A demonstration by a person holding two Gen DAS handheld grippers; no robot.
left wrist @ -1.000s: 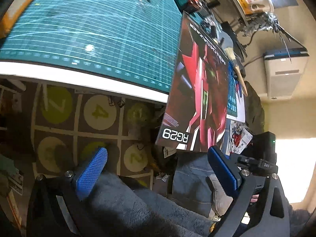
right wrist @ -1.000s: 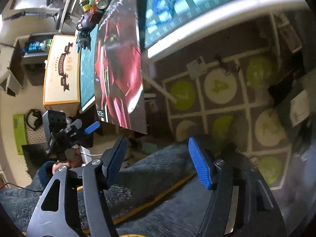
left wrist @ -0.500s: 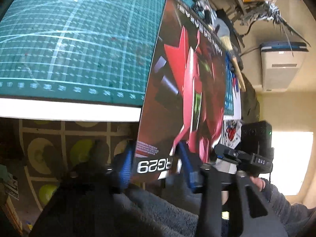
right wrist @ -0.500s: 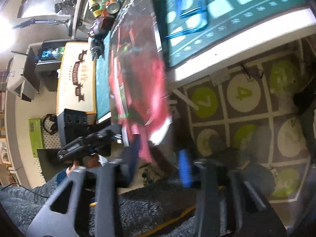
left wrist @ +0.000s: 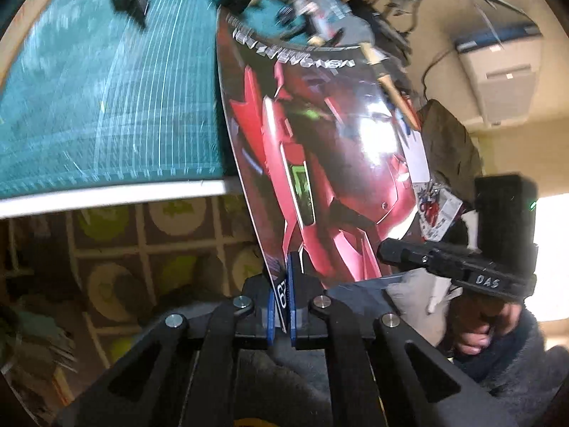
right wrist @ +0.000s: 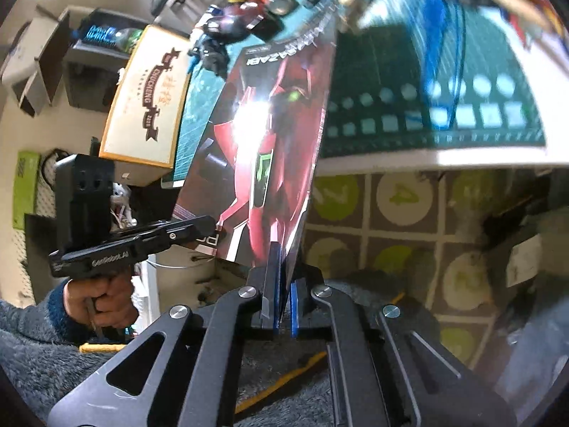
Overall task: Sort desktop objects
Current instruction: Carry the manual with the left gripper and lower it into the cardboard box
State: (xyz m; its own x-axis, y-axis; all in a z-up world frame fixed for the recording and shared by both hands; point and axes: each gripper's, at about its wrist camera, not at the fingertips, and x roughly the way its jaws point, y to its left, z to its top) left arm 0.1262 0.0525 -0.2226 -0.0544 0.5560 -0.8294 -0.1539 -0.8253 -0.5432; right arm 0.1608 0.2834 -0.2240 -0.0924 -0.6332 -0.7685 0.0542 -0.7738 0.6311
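A flat glossy model-kit box lid with a red robot picture (left wrist: 320, 163) juts past the desk's front edge. My left gripper (left wrist: 282, 297) is shut on its near left corner. My right gripper (right wrist: 282, 284) is shut on its near right corner; the lid also shows in the right wrist view (right wrist: 263, 149). Each gripper shows in the other's view: the right one (left wrist: 391, 249), the left one (right wrist: 209, 222). The lid's far end lies over the green cutting mat (left wrist: 106, 114).
The white desk edge (left wrist: 106, 195) fronts the mat. Small figures and paint pots (right wrist: 256, 0) crowd the desk's back. A cream printed box (right wrist: 149, 96) stands on the left. A numbered floor mat (right wrist: 409, 235) lies below. A white appliance (left wrist: 501, 82) stands at the right.
Both grippers moved in from open beside the lid's near edge and closed on its two near corners. The lid has tilted and shifted over the mat.
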